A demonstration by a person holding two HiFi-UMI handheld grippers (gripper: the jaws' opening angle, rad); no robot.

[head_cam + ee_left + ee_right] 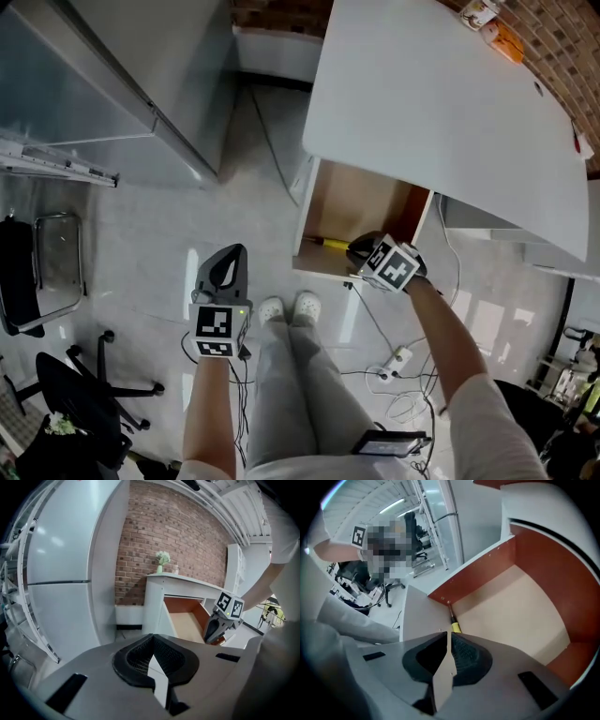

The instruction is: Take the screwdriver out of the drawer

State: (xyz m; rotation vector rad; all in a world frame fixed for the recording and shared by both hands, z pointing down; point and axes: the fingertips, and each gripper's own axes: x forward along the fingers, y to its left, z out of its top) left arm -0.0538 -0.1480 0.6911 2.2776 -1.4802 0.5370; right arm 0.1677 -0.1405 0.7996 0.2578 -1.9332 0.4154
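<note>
R claw (449, 635) is held closed by screwdriver (455, 627) in drawer (534, 559); unless opened, tool could be shoved aside, not gripped. L claw (152, 640) closed too.

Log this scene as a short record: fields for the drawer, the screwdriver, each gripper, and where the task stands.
drawer: wooden drawer with a white front, pulled open under the white table
screwdriver: yellow-handled screwdriver, lying inside along the white front panel
right gripper: right gripper at the drawer's front edge, jaws together, tips right by the yellow handle
left gripper: left gripper held over the pale floor, jaws together, nothing between them
task: screwdriver not yet lifted out
</note>
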